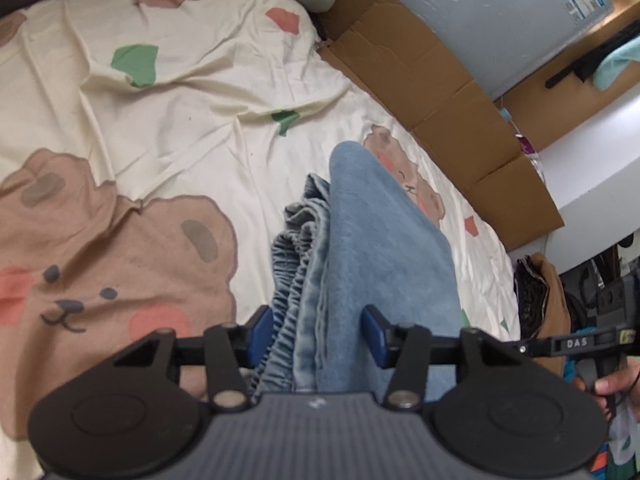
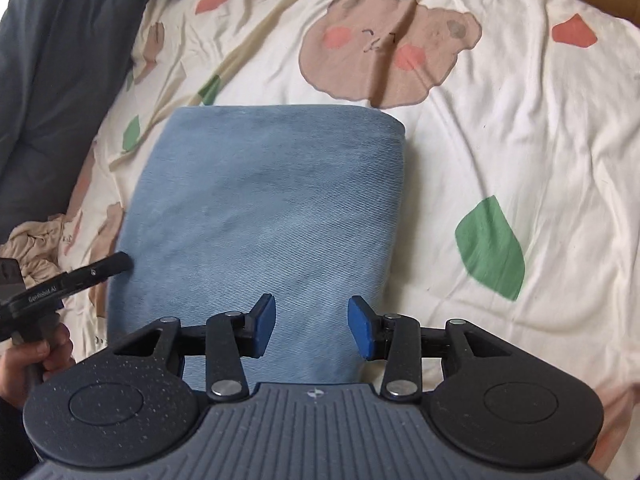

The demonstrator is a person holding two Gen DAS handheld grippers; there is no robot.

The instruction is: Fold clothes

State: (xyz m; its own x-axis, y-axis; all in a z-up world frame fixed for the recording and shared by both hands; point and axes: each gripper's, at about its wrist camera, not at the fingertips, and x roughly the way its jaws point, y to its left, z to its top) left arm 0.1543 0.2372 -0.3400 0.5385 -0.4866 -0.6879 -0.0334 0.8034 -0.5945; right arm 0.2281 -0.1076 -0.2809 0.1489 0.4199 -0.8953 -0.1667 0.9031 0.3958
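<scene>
Lying folded, jeans [image 2: 256,216] sit under both grippers' parted jaws

Soft, even daylight, faint shadows, no glare; strong fisheye bending at the edges, slight blur throughout.

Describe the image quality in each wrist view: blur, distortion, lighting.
Left wrist view: strong fisheye bend along the cardboard edge, dark corners, soft focus on the folded jeans and bedsheet, even daylight with no glare. Right wrist view: the bedsheet bulges outward, the jeans show slight motion smear on their left edge, soft lighting, and only faint shadows.
</scene>
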